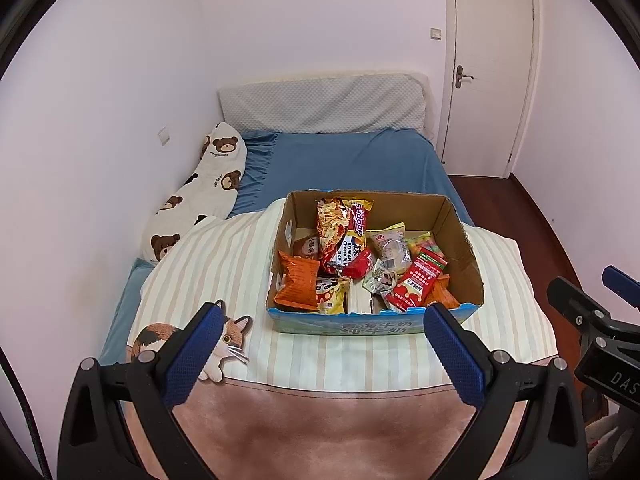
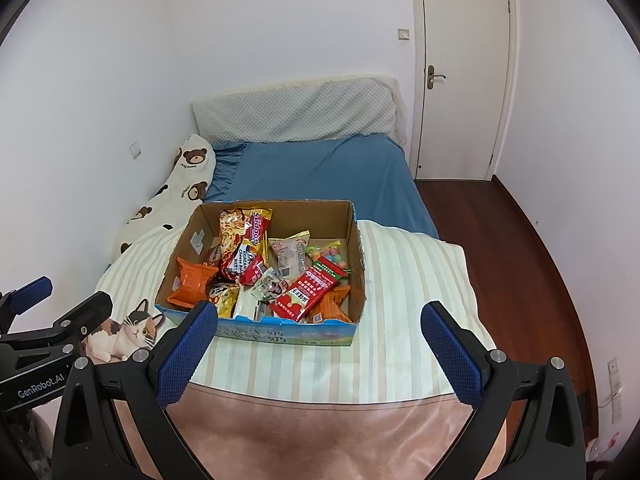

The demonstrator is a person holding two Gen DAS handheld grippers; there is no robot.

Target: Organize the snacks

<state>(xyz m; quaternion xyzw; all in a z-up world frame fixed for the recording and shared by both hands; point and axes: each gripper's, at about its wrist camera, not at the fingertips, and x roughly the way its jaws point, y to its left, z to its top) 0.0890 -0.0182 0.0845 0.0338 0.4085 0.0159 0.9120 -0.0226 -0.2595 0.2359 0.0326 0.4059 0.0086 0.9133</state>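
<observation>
A: Where are my tools?

B: I have the left tool (image 1: 322, 344) spread wide with nothing between its blue pads (image 1: 188, 354). The right tool (image 2: 318, 342) is just as wide and holds nothing either. Both hang over the foot of the bed (image 1: 360, 160), short of the box (image 1: 468, 256).

A: And the snacks?

B: All in the box, an open cardboard one sitting on the striped quilt (image 1: 224, 264), nearer the bed's foot than its head. An orange bag (image 1: 297, 284) lies in the near left corner. A tall noodle pack (image 1: 332, 226) leans toward the far left wall, with a yellow-and-red Sedaap pack (image 1: 360, 216) just beside it. A clear bun pack (image 1: 390, 248) sits near the middle, and a red sachet (image 1: 418, 280) lies tilted across the near right part, over another orange bag (image 1: 442, 294). Bright candies (image 1: 426, 242) show near the right wall.

A: What else is on the bed?

B: A bear-print pillow (image 1: 204, 196) runs along the left edge, against the wall. A grey pillow (image 1: 324, 104) stands at the head. A cat print (image 1: 228, 340) sits on the quilt's near left corner, beside my left tool's pad. A white door (image 1: 488, 76) stands shut past the bed's far right corner.
</observation>
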